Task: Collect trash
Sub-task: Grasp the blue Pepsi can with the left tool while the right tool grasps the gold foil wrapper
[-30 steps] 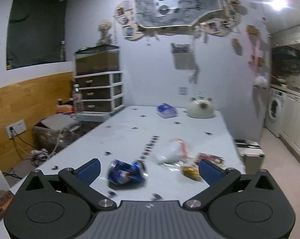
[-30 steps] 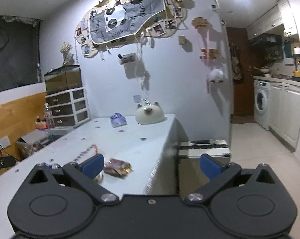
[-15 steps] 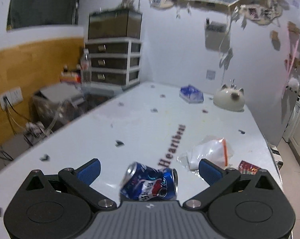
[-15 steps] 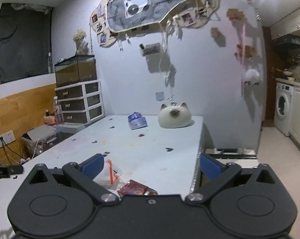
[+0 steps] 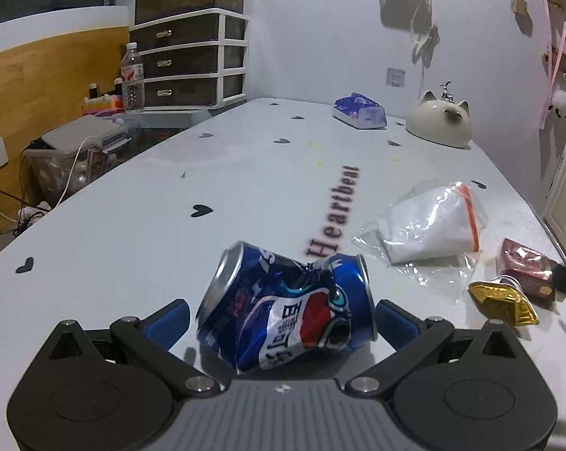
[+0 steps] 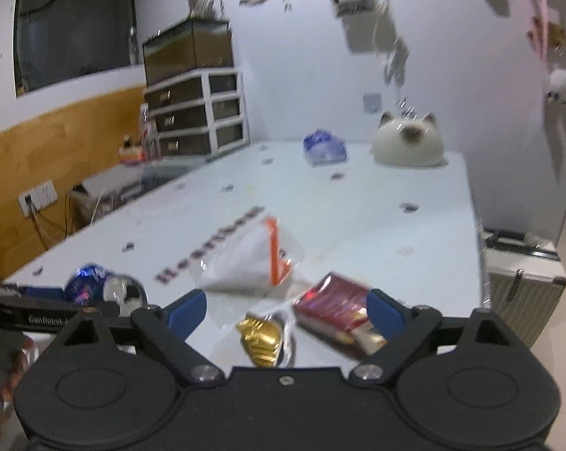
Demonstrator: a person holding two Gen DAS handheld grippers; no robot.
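**Operator:** Aluminium, dented and blue: the crushed can (image 5: 288, 310) lay on its side on the pale table (image 5: 245, 188), right between the blue pads of my left gripper (image 5: 281, 319). The jaws stood apart, neither pad pressing it yet.

**Partner:** How did you expect it to handle?

**Operator:** Light, I judged, and thin-walled, so it would give further under a squeeze. The creased middle looked slippery and uneven; I'd have taken it across the two rims, where the metal is stiffest.

**Partner:** And your other hand?

**Operator:** My right gripper (image 6: 286, 310) was over the red wrapper (image 6: 335, 310) and the gold foil piece (image 6: 262, 338), near the table's right edge. Its jaws had just been closing a little but were plainly apart, with both scraps between the pads and nothing clamped. Foil and wrapper I took for flimsy things, likely to crumple, so a pinch low against the tabletop seemed best.

**Partner:** Anything else to collect?

**Operator:** The clear plastic bag (image 5: 429, 225) with the orange strip, just beyond them, soft and slack.
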